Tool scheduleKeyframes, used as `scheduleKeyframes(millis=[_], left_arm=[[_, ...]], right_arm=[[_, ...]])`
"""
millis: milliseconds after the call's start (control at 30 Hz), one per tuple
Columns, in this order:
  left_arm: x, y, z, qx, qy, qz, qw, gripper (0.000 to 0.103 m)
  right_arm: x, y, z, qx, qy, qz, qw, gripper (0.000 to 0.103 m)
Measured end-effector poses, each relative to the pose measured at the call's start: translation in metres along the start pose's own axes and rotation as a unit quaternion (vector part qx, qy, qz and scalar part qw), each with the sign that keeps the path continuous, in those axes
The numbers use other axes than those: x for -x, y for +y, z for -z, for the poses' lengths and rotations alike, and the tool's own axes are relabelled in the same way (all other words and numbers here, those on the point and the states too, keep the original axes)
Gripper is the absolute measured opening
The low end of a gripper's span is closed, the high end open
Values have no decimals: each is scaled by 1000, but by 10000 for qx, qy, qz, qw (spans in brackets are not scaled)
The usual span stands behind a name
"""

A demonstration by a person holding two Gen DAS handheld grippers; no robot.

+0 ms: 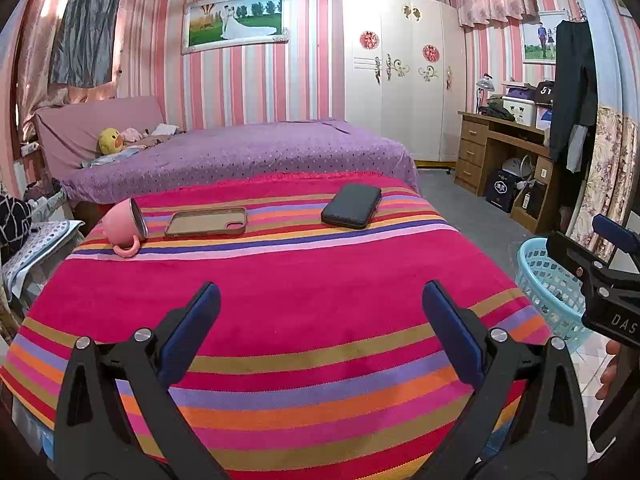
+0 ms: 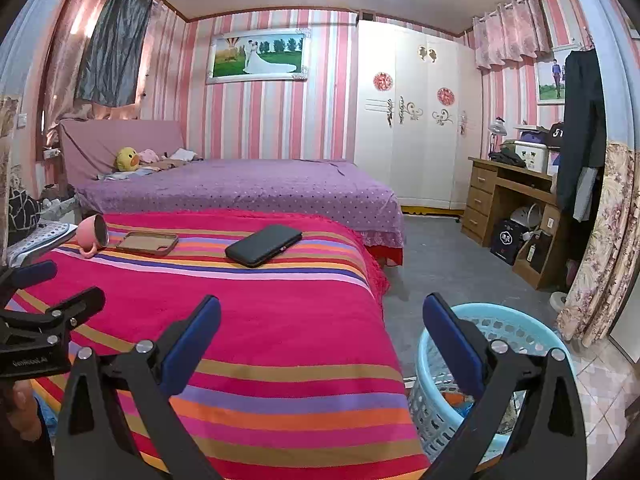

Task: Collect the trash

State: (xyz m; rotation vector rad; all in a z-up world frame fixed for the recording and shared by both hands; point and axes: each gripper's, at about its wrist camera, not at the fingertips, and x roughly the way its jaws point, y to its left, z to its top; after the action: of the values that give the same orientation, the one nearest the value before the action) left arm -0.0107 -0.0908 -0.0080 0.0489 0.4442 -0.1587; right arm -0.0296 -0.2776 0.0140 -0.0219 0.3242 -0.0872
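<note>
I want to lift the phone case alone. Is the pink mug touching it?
Apart. The left wrist view shows a strip of striped blanket between the tipped pink mug and the phone case.

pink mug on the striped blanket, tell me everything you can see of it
The pink mug lies tipped on its side at the far left end of the striped blanket, its mouth turned toward the phone case beside it. The outside is matte pink, and the rim and inside look like dull metal. Its loop handle points down and forward and rests on the blanket. Nothing shows inside it. It sits close to the phone case, though whether they touch cannot be told. Neither gripper is near it.
</note>
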Motion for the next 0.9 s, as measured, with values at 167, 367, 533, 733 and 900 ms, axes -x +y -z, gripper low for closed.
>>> scheduleKeyframes(millis=[167,367,533,733,900], left_arm=[[4,0,1,-40,-65,-4,10000,97],[8,3,0,-12,-136,-46,9999,97],[8,4,1,11,-92,3,10000,97],[9,8,1,70,-122,19,9999,97],[9,10,1,44,-127,6,9999,97]], right_arm=[[2,5,0,29,-56,0,10000,98],[3,5,0,17,-53,-8,10000,98],[3,7,0,32,-82,-14,10000,98],[5,7,2,5,-117,-6,9999,98],[5,7,2,4,-122,0,9999,98]])
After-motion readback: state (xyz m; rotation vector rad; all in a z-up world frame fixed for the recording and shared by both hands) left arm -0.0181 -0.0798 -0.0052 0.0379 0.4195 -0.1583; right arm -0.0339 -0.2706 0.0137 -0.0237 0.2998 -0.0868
